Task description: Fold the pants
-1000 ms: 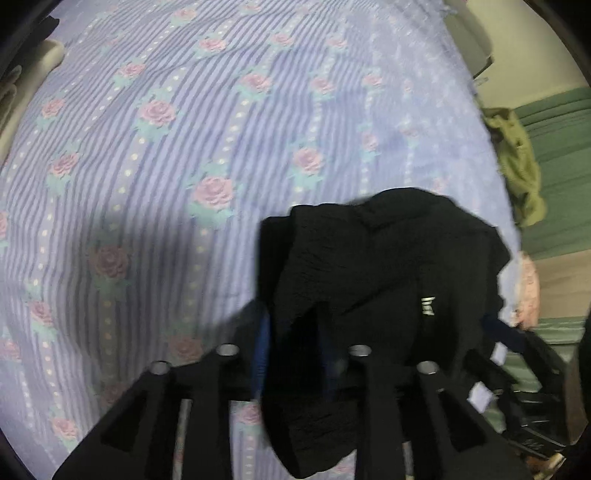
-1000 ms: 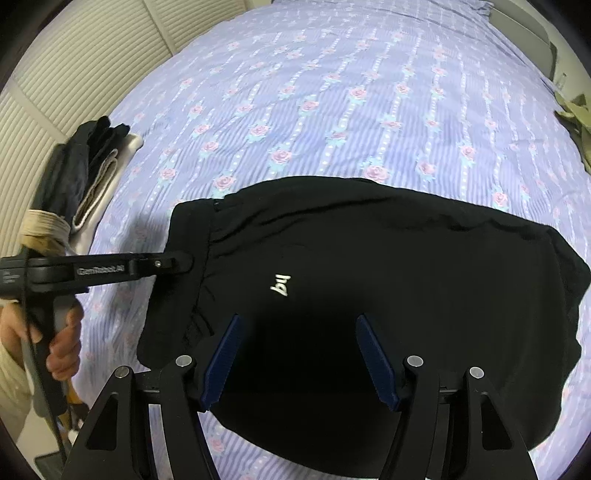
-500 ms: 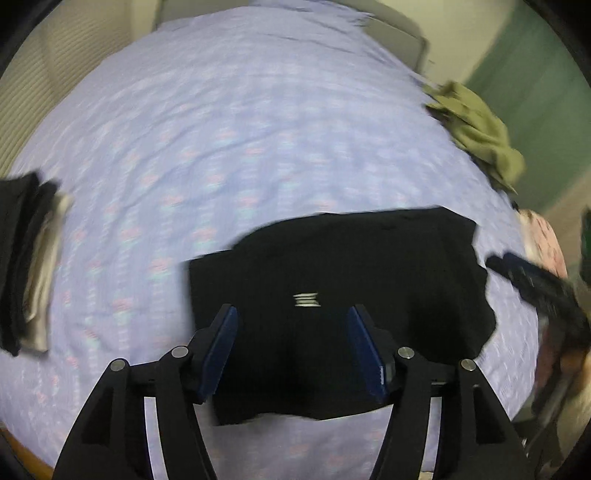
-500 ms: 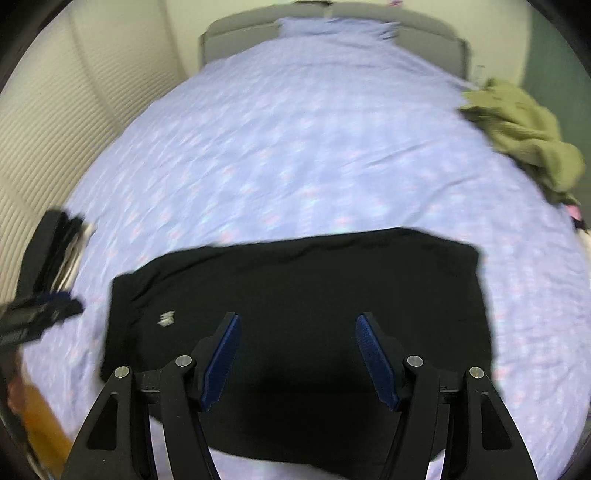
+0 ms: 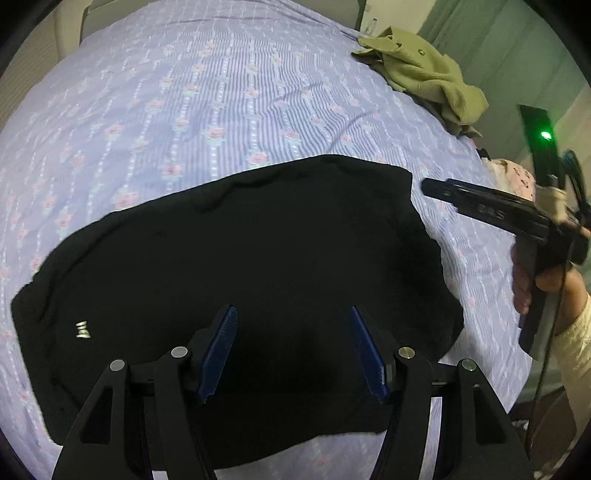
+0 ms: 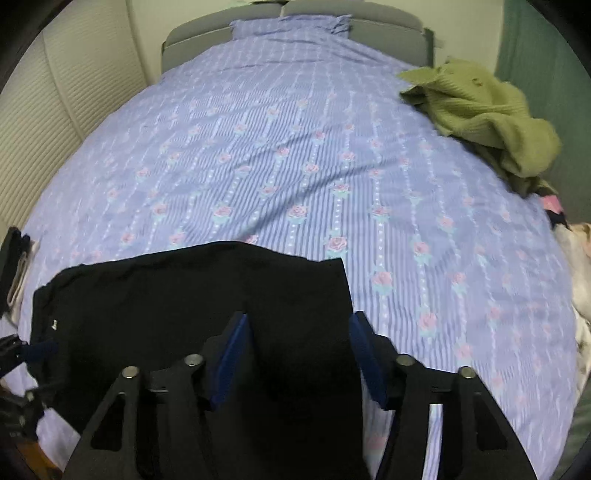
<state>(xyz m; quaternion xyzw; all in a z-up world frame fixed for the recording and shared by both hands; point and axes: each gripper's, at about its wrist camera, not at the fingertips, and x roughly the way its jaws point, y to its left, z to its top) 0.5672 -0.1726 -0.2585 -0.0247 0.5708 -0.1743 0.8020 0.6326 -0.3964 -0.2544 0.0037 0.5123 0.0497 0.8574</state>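
Observation:
The black pants point(image 5: 251, 258) lie folded flat near the front edge of the bed, with a small white logo point(image 5: 80, 328) at their left end. They also show in the right wrist view point(image 6: 192, 306). My left gripper point(image 5: 291, 317) is open and empty, held above the pants. My right gripper point(image 6: 297, 325) is open and empty above the right end of the pants. The right gripper also shows in the left wrist view point(image 5: 480, 206), held off the pants' right edge.
The bed has a lilac striped sheet with roses point(image 6: 295, 155). A crumpled olive-green garment point(image 6: 484, 107) lies at the far right edge, also in the left wrist view point(image 5: 421, 74). A folded stack of clothes point(image 6: 14, 266) sits at the left edge. A headboard and pillow point(image 6: 288, 22) are at the far end.
My left gripper let go of the bunched pants and lifted back; the pants now lie flat. Both grippers pulled up and away, and the views widened to show the whole bed.

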